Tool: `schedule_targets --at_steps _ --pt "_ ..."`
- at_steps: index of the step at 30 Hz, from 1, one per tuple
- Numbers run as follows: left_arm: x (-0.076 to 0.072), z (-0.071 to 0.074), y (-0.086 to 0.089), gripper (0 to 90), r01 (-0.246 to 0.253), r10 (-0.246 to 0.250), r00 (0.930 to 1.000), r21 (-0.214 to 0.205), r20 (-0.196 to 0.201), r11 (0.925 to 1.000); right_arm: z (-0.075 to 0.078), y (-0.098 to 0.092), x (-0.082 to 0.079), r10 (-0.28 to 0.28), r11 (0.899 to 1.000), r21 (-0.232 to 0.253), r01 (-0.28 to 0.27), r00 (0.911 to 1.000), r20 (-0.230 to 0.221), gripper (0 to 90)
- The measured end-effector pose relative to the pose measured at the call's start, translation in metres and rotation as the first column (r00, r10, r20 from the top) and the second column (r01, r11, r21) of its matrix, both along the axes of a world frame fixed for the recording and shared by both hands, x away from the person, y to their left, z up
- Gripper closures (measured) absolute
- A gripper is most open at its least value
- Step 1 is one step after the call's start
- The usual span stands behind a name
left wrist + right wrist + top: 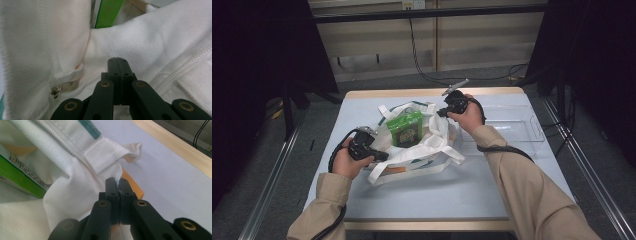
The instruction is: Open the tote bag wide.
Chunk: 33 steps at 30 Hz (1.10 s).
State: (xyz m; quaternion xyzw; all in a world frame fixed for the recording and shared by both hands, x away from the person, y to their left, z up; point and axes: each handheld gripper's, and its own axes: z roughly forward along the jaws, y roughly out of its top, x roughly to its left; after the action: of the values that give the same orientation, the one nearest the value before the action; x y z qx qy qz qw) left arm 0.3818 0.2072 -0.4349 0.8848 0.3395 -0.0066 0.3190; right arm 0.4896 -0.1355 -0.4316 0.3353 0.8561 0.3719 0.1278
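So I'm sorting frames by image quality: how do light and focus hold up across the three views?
High view: dim, dark at both sides, fairly soft; the white bag and green packet still read. Left gripper view: bright, weave sharp, left gripper crisp. Right gripper view: evenly lit, cloth sharp, table edge softer.

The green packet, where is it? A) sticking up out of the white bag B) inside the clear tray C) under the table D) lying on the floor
A: the green packet stands in the open mouth of the white bag, which each hand-held gripper pinches by its cloth on either side.
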Motion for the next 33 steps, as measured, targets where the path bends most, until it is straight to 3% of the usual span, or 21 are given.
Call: schedule_targets --at_steps 3,4,6,8,15,18,24,31,33 --pt "-0.002 -0.002 -0.001 90.0 -0.016 0.016 0.9999 -0.005 0.001 0.9999 -0.001 0.002 -0.001 0.007 1.000 -0.017 -0.007 1.0000 0.001 88.6" --pt "-0.001 -0.003 0.000 90.0 0.000 0.000 1.0000 0.011 0.001 0.9999 -0.002 0.002 -0.002 0.008 1.000 -0.015 -0.008 1.0000 -0.002 88.6" --pt "-0.002 -0.005 -0.001 90.0 -0.021 0.021 0.9998 -0.014 0.001 0.9997 -0.003 0.003 -0.002 0.013 1.000 -0.025 -0.013 0.9999 -0.004 88.5" --pt "-0.002 -0.006 0.001 90.0 0.002 -0.002 1.0000 0.001 -0.001 1.0000 -0.004 0.005 -0.003 0.020 0.999 -0.035 -0.020 0.9998 -0.004 88.4" --pt "-0.002 -0.009 0.002 90.0 -0.005 0.005 1.0000 0.012 -0.004 0.9999 -0.006 0.007 -0.004 0.030 0.998 -0.053 -0.030 0.9995 -0.004 87.6" --pt "-0.001 -0.008 0.002 90.0 -0.004 0.004 1.0000 0.010 -0.005 0.9999 -0.004 0.005 -0.005 0.025 0.999 -0.029 -0.025 0.9997 -0.004 86.6" --pt "-0.001 -0.001 0.001 89.7 -0.028 0.028 0.9996 -0.042 0.001 0.9987 -0.002 -0.002 -0.007 0.010 1.000 0.024 -0.010 0.9999 0.005 79.5" --pt "0.000 0.010 -0.002 87.2 -0.031 0.032 0.9992 -0.057 0.023 0.9979 0.005 -0.004 -0.014 0.022 0.999 0.046 -0.023 0.9995 0.022 68.2" --pt "0.001 0.014 -0.001 87.0 -0.023 0.024 0.9991 -0.040 0.033 0.9989 0.007 -0.005 -0.016 0.017 0.999 0.041 -0.018 0.9994 0.030 66.6"
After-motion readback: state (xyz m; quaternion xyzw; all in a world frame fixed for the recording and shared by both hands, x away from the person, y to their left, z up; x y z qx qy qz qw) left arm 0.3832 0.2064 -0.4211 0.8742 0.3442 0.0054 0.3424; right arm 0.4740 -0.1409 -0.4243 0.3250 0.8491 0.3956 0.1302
